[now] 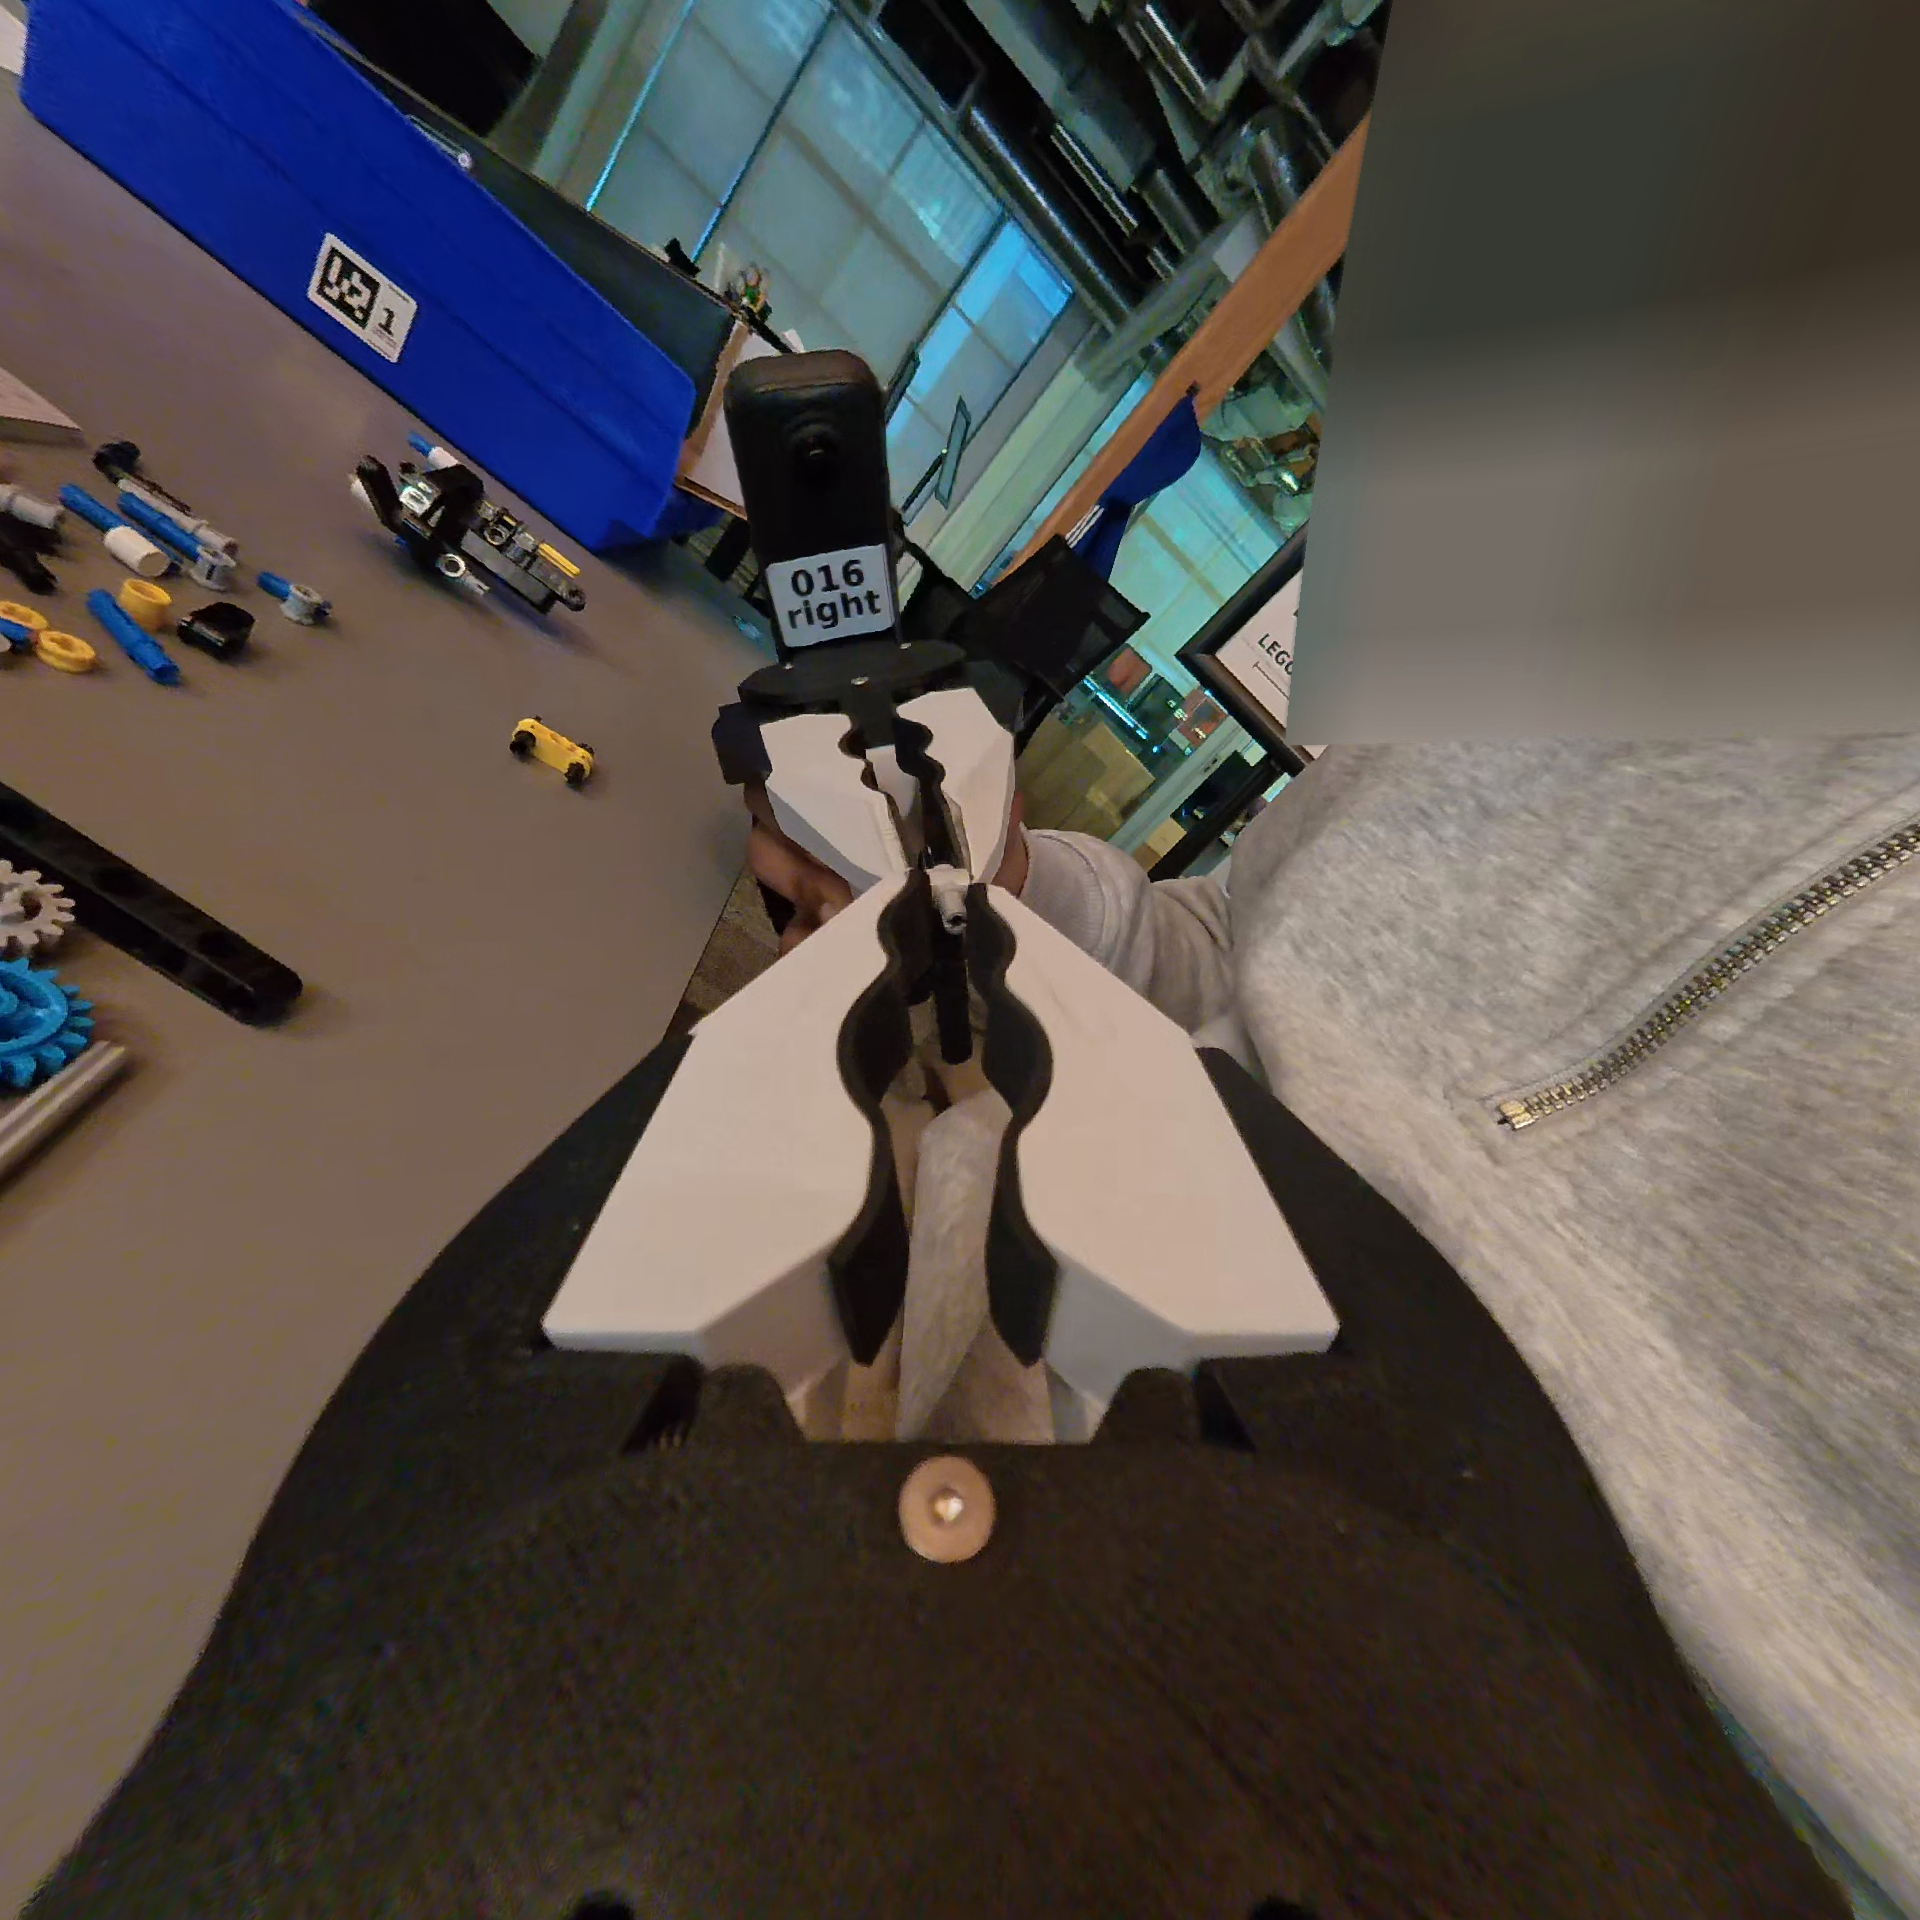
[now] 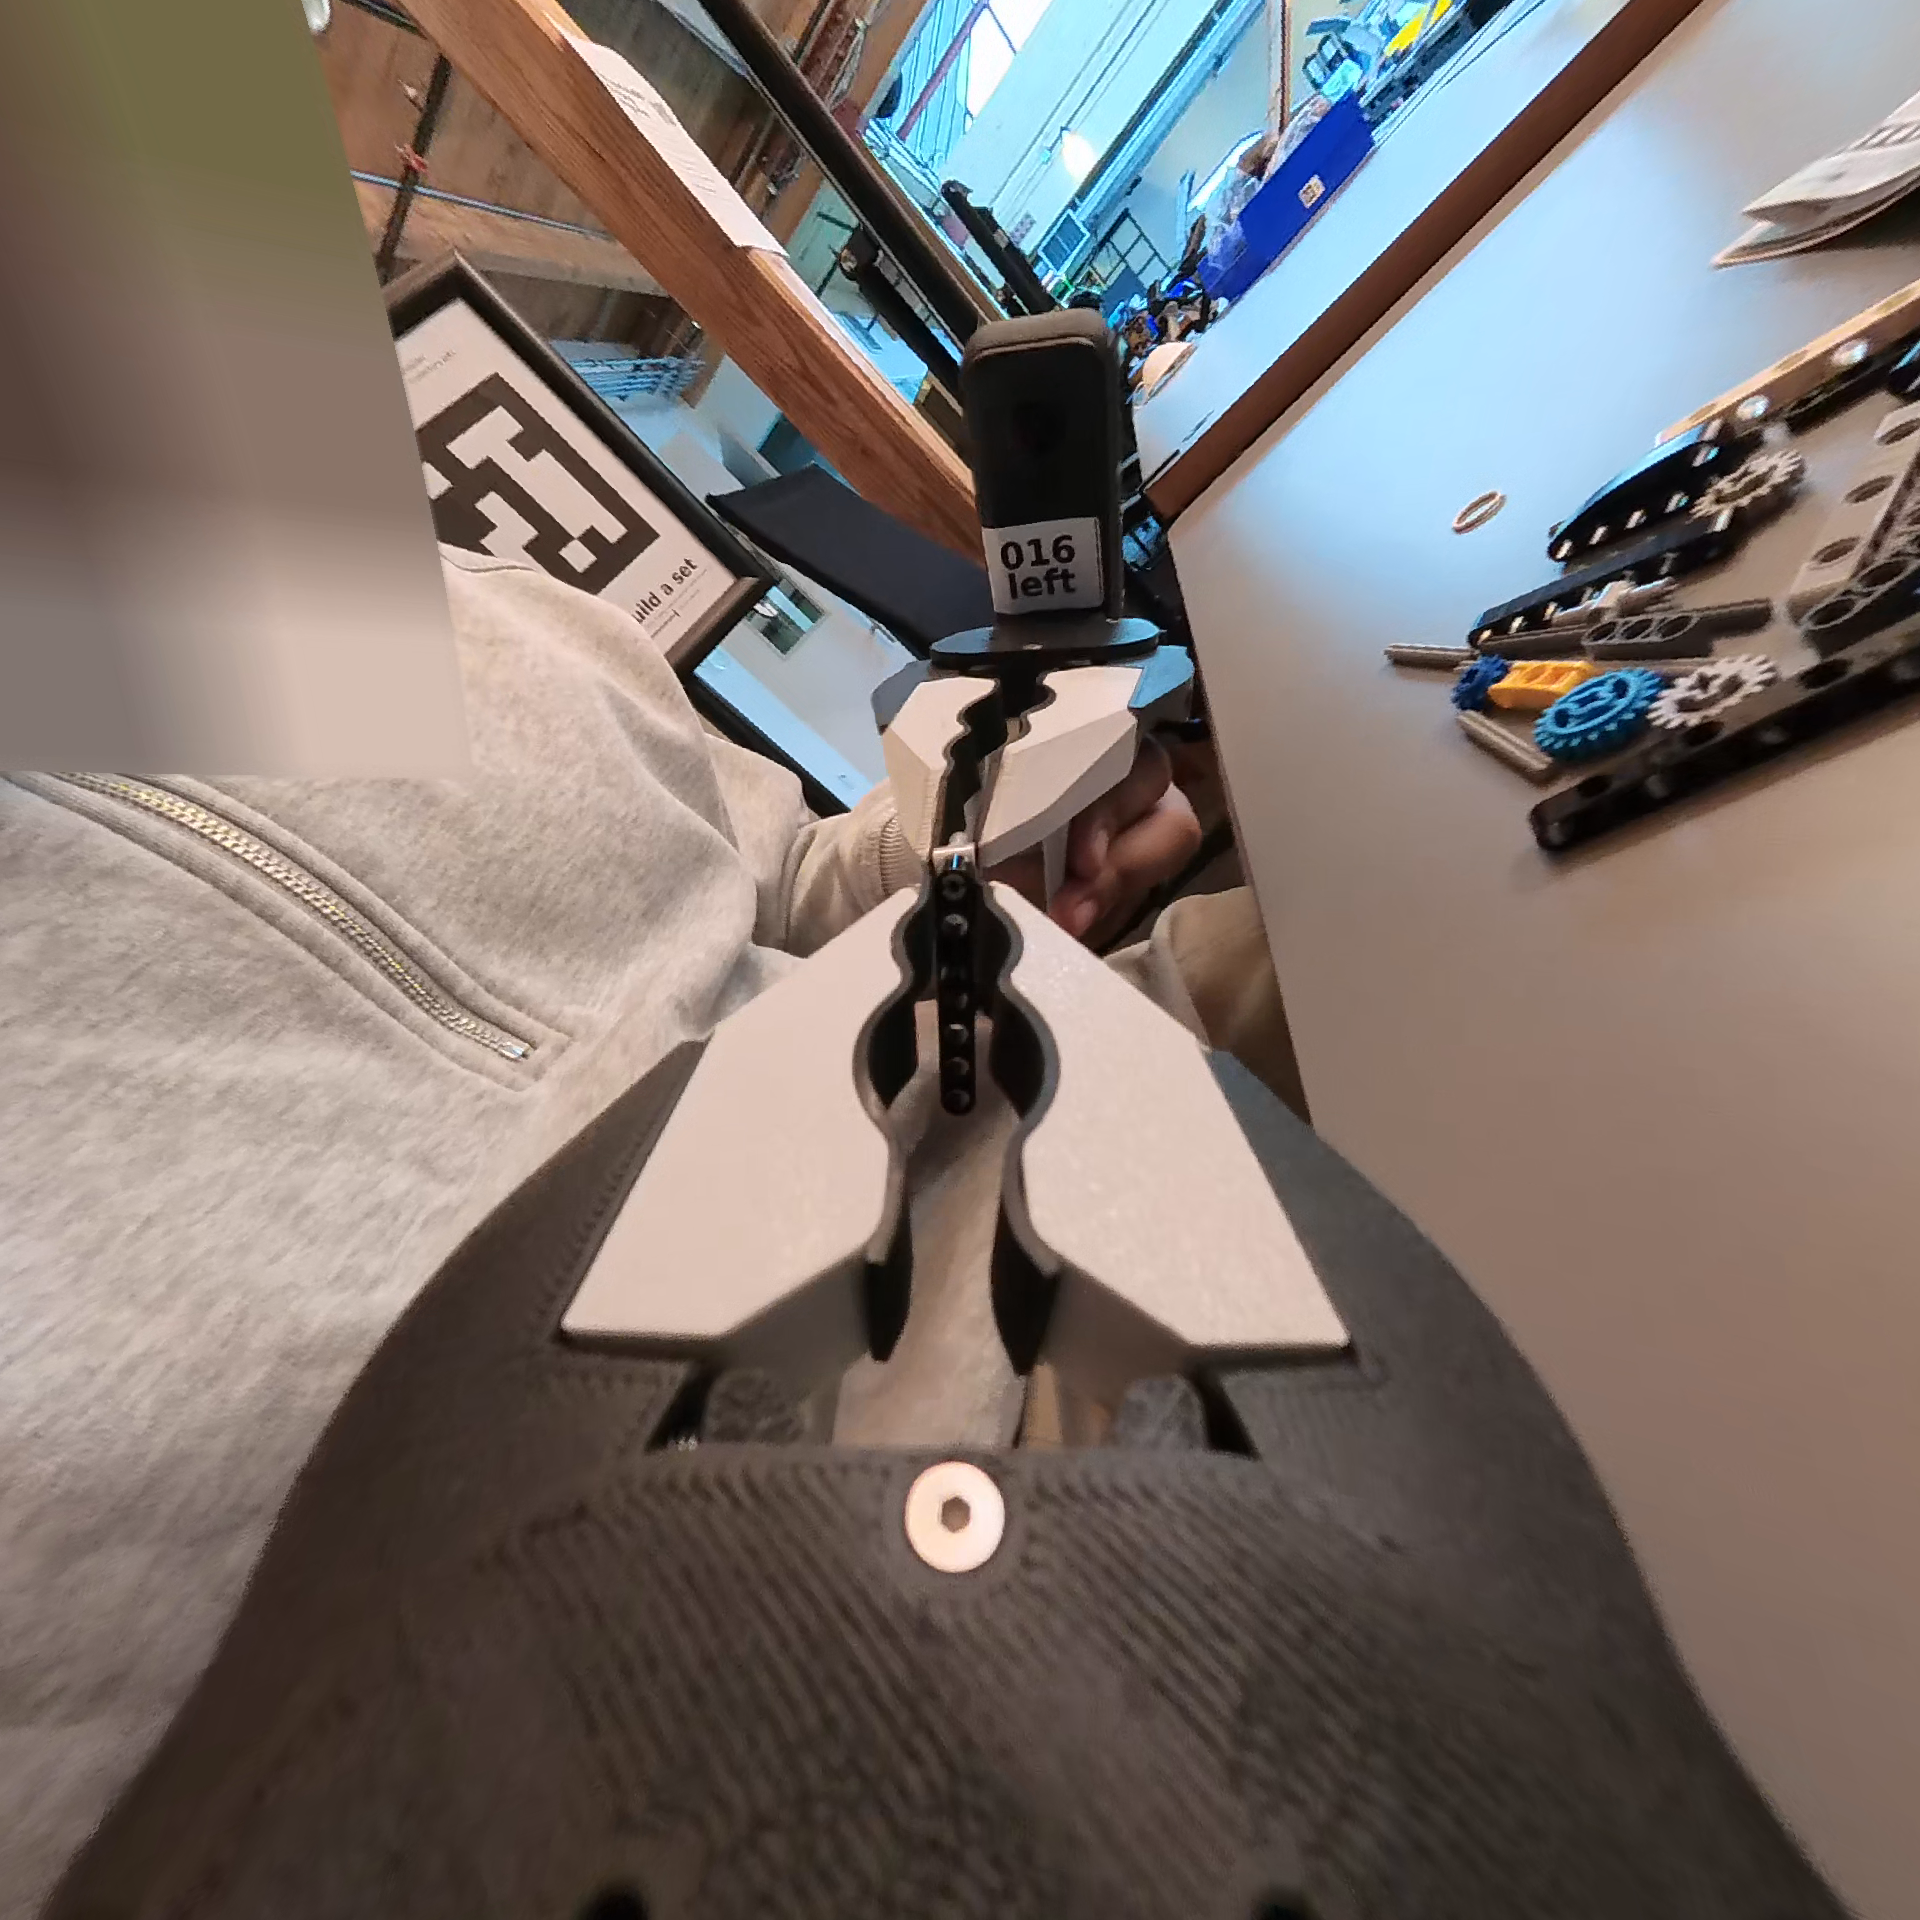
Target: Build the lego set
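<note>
Off the table (image 2: 1455,935), two grippers, left gripper (image 1: 951,914), right gripper (image 2: 956,894), one black beam (image 2: 956,997)

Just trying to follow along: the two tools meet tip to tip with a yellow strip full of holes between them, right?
Not yellow: the holed strip is black, as the right wrist view shows. The left tool and right tool do meet tip to tip with it between them.

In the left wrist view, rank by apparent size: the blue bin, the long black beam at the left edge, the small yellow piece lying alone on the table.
Largest to smallest, as they look:
1. blue bin
2. long black beam, though it lies nearer the camera
3. small yellow piece
</note>
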The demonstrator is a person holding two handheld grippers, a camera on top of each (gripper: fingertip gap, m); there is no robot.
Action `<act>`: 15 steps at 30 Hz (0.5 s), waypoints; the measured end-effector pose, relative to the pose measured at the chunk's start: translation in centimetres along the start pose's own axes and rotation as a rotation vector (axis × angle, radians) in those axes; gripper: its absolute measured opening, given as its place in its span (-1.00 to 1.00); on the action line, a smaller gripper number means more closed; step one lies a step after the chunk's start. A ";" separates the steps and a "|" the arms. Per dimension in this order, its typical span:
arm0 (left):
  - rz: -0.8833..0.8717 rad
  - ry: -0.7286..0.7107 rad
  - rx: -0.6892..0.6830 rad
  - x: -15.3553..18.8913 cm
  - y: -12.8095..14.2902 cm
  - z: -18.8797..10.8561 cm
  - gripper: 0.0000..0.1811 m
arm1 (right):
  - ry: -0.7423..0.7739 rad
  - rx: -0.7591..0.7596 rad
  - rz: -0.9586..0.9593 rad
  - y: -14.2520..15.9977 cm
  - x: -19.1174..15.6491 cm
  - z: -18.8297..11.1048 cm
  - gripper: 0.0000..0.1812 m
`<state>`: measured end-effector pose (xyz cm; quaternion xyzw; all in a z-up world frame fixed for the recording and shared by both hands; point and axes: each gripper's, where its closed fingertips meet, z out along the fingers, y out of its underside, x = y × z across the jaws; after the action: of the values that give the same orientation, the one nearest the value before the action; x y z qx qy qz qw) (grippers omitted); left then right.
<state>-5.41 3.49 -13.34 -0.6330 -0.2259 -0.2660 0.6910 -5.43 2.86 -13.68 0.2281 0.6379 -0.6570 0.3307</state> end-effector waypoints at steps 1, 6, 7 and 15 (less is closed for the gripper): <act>0.008 -0.004 -0.004 0.0 0.0 0.0 -0.95 | -0.002 -0.001 0.005 0.0 0.0 0.0 -0.95; 0.020 -0.038 0.023 -0.4 -0.4 -0.1 -0.95 | 0.000 0.031 0.023 -0.4 0.3 0.1 -0.94; 0.023 -0.045 0.027 -0.5 -0.5 -0.1 -0.94 | 0.001 0.038 0.024 -0.5 0.3 0.1 -0.95; 0.061 -0.091 0.006 -0.9 -0.3 -0.2 -0.88 | 0.098 0.015 -0.086 -0.4 1.0 0.2 -0.95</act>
<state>-6.34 3.36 -13.71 -0.6489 -0.2385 -0.2148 0.6899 -6.36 2.49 -14.14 0.2349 0.6575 -0.6636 0.2688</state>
